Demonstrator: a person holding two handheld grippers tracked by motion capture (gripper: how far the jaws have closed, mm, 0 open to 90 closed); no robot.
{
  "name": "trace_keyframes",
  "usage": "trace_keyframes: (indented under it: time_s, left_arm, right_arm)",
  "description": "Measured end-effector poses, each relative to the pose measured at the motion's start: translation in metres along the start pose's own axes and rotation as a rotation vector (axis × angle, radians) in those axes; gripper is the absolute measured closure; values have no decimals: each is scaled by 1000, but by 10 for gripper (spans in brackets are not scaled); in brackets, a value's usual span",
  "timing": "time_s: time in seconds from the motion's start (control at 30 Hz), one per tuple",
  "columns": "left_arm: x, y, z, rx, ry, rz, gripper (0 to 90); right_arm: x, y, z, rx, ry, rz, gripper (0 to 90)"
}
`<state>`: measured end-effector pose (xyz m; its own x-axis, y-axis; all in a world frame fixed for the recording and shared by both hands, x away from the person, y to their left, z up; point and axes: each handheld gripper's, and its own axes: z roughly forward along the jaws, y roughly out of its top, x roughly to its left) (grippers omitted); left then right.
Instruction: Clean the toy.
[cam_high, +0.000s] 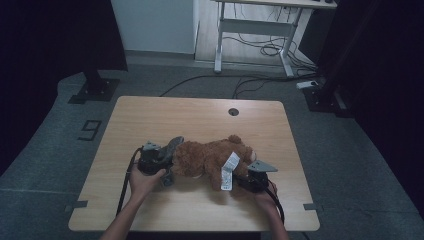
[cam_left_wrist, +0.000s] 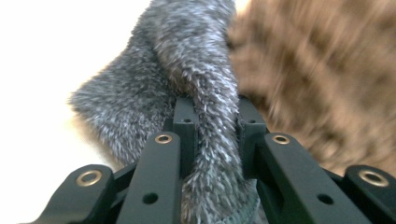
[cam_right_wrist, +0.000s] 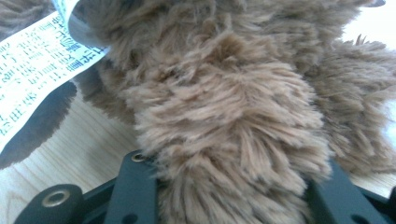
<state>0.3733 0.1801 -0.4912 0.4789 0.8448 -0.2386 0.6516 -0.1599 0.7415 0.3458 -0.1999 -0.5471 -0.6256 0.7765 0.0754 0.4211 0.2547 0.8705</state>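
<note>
**Technician:** Which step is in hand?

**Supervisor:** Both claws grip the brown plush toy animal (cam_high: 212, 159), which lies on its side on the light wooden counter (cam_high: 200, 116), nearer the person's edge than the round cable hole (cam_high: 233, 111). The left claw (cam_left_wrist: 212, 135) is closed on the toy's grey furry limb (cam_left_wrist: 187, 79), with the fur pinched between its jaws. The right claw (cam_right_wrist: 224, 186) is closed round a thick brown furry limb (cam_right_wrist: 233, 140) at the toy's opposite end. The step appears to be a two-point hold, made in order to lift or turn the toy.

**Technician:** What does the next move call for?

**Supervisor:** Probably both hands moving together, since the soft body will sag between the grips. The white printed label (cam_high: 229, 171) hangs from the toy near the right claw and should stay clear of its jaws.

**Technician:** Count?

**Supervisor:** One toy, one label, two claws, one counter.
</note>
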Motion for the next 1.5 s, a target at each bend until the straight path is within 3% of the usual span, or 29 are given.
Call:
trace_keyframes:
  time_s: [0.13, 0.23, 0.37, 0.43, 0.5, 0.57, 0.8, 0.93, 1.13, 1.23, 1.33, 1.5]
  left_arm:
    - [-11, 21, -19, -80, -24, 21, 741]
    - [-29, 41, -26, -124, -42, 66, 741]
    - [-53, 62, -15, -115, -64, 125, 734]
    - [-62, 66, 3, -56, -78, 133, 724]
    - [-65, 62, 16, -22, -87, 137, 716]
    - [-69, 53, 24, -31, -72, 143, 721]
    - [-66, 33, 17, -73, -80, 145, 734]
    - [-63, 19, 14, -106, -95, 136, 740]
    - [-57, 2, 9, -147, -142, 81, 747]
    - [-62, -3, 6, -153, -137, 111, 749]
    - [-65, -8, 3, -161, -143, 119, 751]
    - [-65, -17, -2, -170, -164, 110, 757]
  right_arm:
    - [0, -1, -2, 4, -4, -1, 558]
    - [-1, -1, -2, 3, -9, 8, 537]
    - [-1, -1, -2, 3, -9, 11, 531]
    - [-2, -1, -1, 2, -8, 8, 526]
    - [-3, -2, -2, 7, -8, 21, 484]
    - [-5, -3, -4, 17, 3, 36, 442]
    - [-14, -4, -18, 23, 53, 79, 356]
    - [-17, 0, -32, -21, 61, 84, 308]
    - [-16, 9, -49, -92, 91, 77, 273]
    - [-17, 13, -54, -129, 106, 109, 242]
    - [-12, 20, -50, -150, 104, 135, 198]
    - [0, 33, -29, -137, 120, 131, 125]
